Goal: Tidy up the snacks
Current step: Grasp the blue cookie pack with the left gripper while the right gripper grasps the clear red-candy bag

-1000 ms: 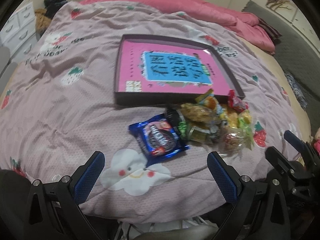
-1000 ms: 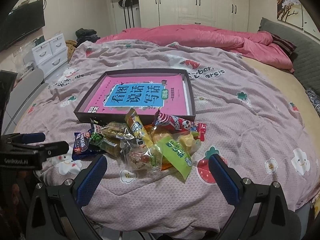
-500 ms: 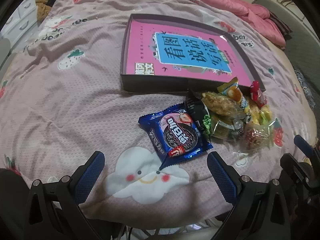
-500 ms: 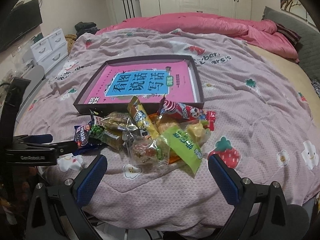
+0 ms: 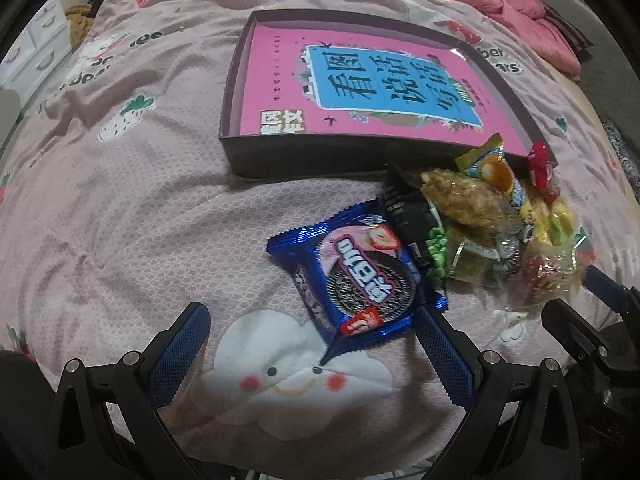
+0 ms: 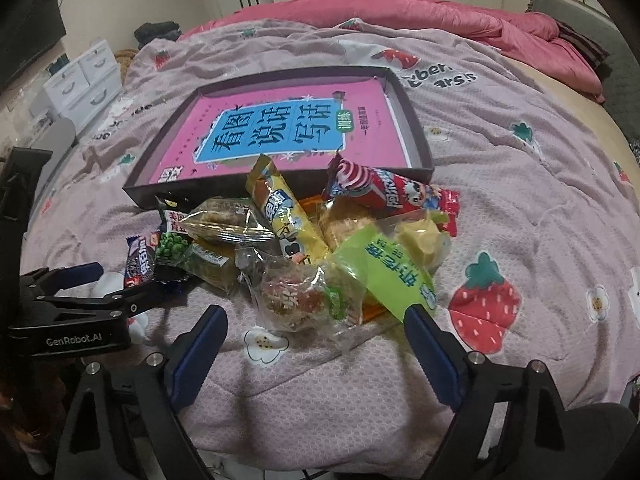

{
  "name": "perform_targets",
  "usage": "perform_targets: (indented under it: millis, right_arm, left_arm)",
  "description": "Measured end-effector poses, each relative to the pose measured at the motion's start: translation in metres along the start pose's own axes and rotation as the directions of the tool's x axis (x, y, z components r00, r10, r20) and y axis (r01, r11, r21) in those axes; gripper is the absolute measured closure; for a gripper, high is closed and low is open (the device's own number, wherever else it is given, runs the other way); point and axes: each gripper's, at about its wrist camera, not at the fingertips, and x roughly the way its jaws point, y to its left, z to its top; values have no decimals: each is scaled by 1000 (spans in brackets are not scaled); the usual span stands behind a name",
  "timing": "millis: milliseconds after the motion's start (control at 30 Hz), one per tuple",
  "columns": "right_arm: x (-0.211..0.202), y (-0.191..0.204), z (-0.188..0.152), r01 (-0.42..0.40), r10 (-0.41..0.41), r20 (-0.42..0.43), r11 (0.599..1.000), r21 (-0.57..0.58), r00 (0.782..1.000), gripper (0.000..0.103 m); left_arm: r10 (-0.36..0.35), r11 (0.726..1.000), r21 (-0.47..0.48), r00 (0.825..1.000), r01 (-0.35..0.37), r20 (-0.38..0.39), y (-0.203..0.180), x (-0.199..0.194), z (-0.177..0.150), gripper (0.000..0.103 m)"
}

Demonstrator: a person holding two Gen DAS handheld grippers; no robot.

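Note:
A pile of wrapped snacks (image 6: 312, 248) lies on the bed in front of a shallow dark box (image 6: 420, 128) that holds a pink book (image 6: 280, 132). A blue cookie packet (image 5: 356, 276) lies at the pile's left end, just ahead of my open, empty left gripper (image 5: 312, 344). The box (image 5: 240, 156) and book (image 5: 360, 84) lie beyond it. My right gripper (image 6: 316, 340) is open and empty, just short of a clear candy bag (image 6: 296, 296) and a green packet (image 6: 384, 272). A red packet (image 6: 384, 192) leans on the box's front wall.
The bed has a pink strawberry-print cover (image 6: 520, 208) with a bunched pink duvet (image 6: 400, 12) at the far side. White drawers (image 6: 84, 80) stand beyond the bed's left edge. The left gripper also shows in the right wrist view (image 6: 72, 292), low at the left.
Both grippers have moved forward and down toward the snacks. The cookie packet and the pile now sit closer and larger in both views. Nothing was taken hold of.

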Motion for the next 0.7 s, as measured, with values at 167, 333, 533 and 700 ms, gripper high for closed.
perform_targets:
  millis: [167,333,533,700]
  right_arm:
    - [6,9,4,1,0,10,999,-45,1000,27]
    - [10,16,4,-30,30,-3,996,-81,1000,30]
    - [13,17,5,-41,40,-5,996,-84,999,30]
    - [16,22,5,-33,33,-3,994,-107,999,30]
  left_arm:
    - [5,1000,-17,1000,-4,8,6,0,1,2]
    - [-34,999,-42,999,35,28,11,-3,5,2]
    - [-53,997,-58,998,54,12,6,6,13,2]
    - [-24,999,-45,1000,24,2,-3,13,15,2]
